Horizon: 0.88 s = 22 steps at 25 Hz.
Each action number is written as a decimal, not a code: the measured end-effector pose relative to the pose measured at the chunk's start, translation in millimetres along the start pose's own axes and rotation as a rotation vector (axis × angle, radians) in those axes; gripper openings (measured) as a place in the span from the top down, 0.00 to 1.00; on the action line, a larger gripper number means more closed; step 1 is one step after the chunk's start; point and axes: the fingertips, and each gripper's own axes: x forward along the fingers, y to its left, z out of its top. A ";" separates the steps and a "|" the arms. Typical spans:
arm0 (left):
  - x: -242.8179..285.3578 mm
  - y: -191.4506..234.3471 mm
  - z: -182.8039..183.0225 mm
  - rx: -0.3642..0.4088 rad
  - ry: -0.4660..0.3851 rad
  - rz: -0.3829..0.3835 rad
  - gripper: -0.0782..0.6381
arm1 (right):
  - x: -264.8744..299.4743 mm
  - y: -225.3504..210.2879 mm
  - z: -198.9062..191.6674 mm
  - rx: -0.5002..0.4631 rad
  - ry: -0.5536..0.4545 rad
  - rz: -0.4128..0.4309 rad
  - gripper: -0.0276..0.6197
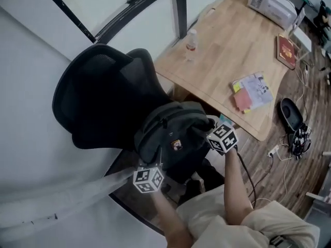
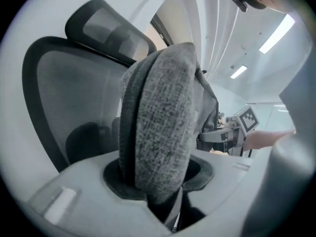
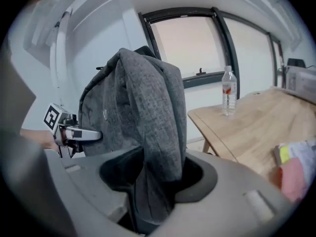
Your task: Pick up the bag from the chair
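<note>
While the left gripper (image 2: 157, 184) clamps the bag (image 1: 166, 129), the right gripper (image 3: 157, 177) does too.

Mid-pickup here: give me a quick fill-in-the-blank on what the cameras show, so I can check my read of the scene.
1. Right behind the grey bag is the backrest of a black ____.
2. The left gripper and right gripper each have their jaws ____ on the bag's fabric.
3. The water bottle stands upright on the wooden ____.
Missing words: chair; shut; table.
</note>
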 end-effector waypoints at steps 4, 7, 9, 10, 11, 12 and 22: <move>-42.2 -17.1 13.3 0.036 -0.007 -0.018 0.68 | -37.9 34.4 9.2 -0.020 -0.037 -0.050 0.66; -65.7 -26.5 27.9 0.071 -0.022 -0.056 0.69 | -60.0 55.4 20.9 -0.037 -0.063 -0.037 0.67; -80.9 -36.0 32.5 0.090 -0.028 -0.076 0.69 | -77.3 68.6 23.5 -0.044 -0.083 -0.033 0.67; -88.6 -40.8 34.0 0.100 -0.029 -0.084 0.69 | -85.5 75.0 23.4 -0.044 -0.091 -0.033 0.67; -96.0 -45.6 36.0 0.112 -0.028 -0.090 0.69 | -93.4 80.9 23.6 -0.041 -0.098 -0.035 0.67; -102.8 -50.7 38.6 0.127 -0.029 -0.096 0.69 | -101.5 86.0 24.1 -0.036 -0.106 -0.043 0.67; -153.9 -87.7 41.0 0.176 -0.059 -0.168 0.69 | -166.4 129.0 20.3 -0.069 -0.150 -0.132 0.68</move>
